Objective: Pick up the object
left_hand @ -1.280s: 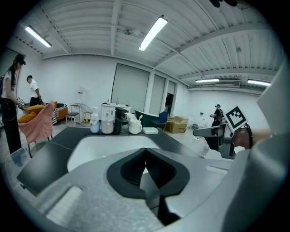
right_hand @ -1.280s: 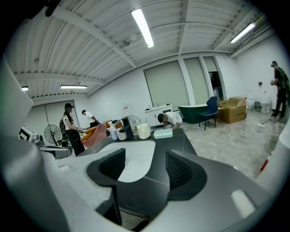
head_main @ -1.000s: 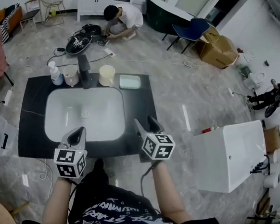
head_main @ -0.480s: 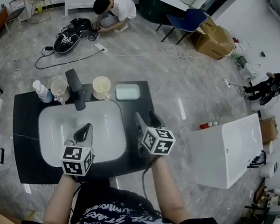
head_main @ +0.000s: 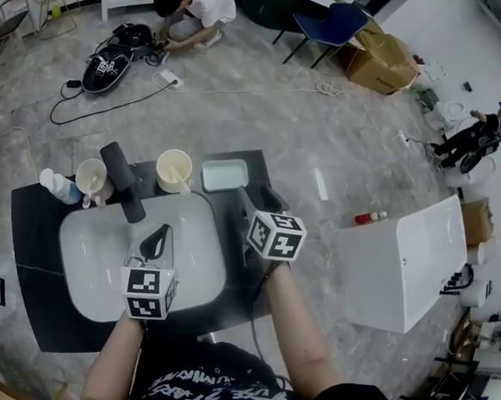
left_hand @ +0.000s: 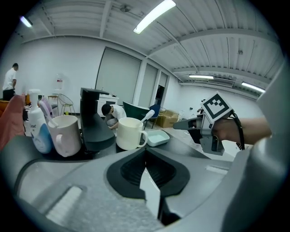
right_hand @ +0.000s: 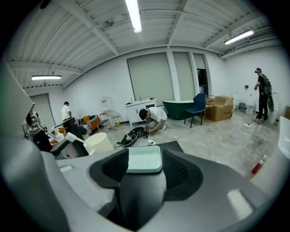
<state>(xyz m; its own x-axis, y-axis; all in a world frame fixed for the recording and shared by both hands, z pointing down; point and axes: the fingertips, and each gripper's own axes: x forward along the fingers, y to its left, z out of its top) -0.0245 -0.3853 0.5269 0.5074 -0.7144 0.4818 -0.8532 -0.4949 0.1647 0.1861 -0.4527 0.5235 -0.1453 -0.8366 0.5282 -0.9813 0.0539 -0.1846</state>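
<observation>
On the table point(head_main: 32, 222), just short of the pale dish point(head_main: 225, 175), the right hand-held gripper point(head_main: 255, 196) is closing its parted jaws, nothing between them; the left hand-held gripper point(head_main: 160, 235) is hovering over the sink point(head_main: 91, 255), jaws together.

Mug point(head_main: 173, 170) close at soap dish's point(head_main: 225, 175) left

A white sink point(head_main: 91, 259) is set into a black counter point(head_main: 32, 255), with a dark faucet point(head_main: 121, 179) standing at its far edge. Left of the faucet are a white mug point(head_main: 90, 179) and a pump bottle point(head_main: 58, 186); a cream mug point(head_main: 173, 170) stands just to its right. Beyond the counter, a person point(head_main: 190, 8) crouches on the grey floor beside loose cables point(head_main: 96, 99). A blue chair point(head_main: 327, 26), a cardboard box point(head_main: 376, 60) and a big white cabinet point(head_main: 402, 265) are off to the right.
</observation>
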